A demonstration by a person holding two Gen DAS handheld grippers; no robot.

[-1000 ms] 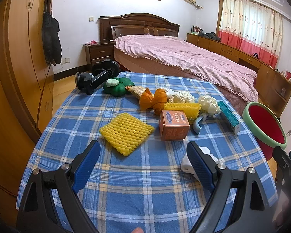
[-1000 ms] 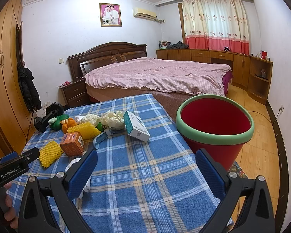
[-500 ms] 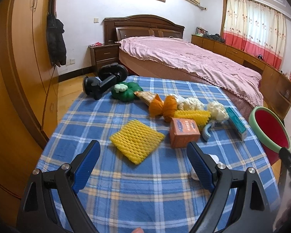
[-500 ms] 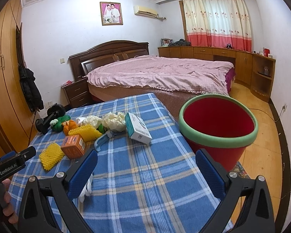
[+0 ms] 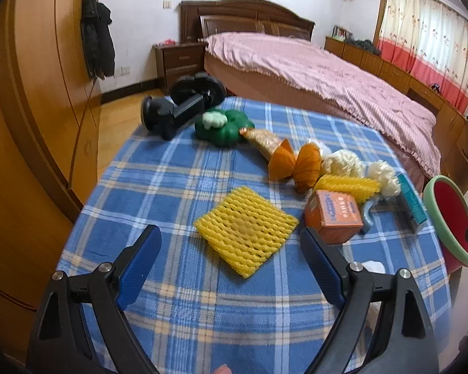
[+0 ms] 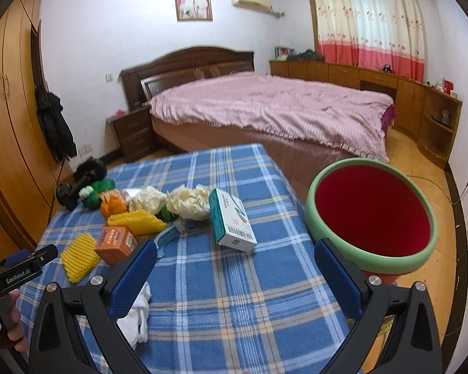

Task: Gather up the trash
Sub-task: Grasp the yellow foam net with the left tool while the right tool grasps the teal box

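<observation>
Trash lies on a blue plaid table (image 5: 177,187): a flat yellow foam net (image 5: 246,231), an orange box (image 5: 335,215), an orange wrapper (image 5: 294,163), a second yellow net (image 5: 348,186), crumpled white wraps (image 5: 343,163), a teal-and-white box (image 6: 232,225) and a white tissue (image 6: 137,314). A red bin with a green rim (image 6: 371,215) stands beside the table's right edge. My left gripper (image 5: 231,261) is open, just short of the flat yellow net. My right gripper (image 6: 234,275) is open above the table, the tissue beside its left finger.
A black dumbbell (image 5: 179,106) and a green plush toy (image 5: 223,127) sit at the table's far left corner. A bed with a pink cover (image 6: 265,106) stands behind the table. A wooden wardrobe (image 5: 31,93) runs along the left.
My left gripper has moved left and forward toward the flat yellow net, which now lies between its fingers' line. My right gripper has shifted slightly toward the table. Both stay open.
</observation>
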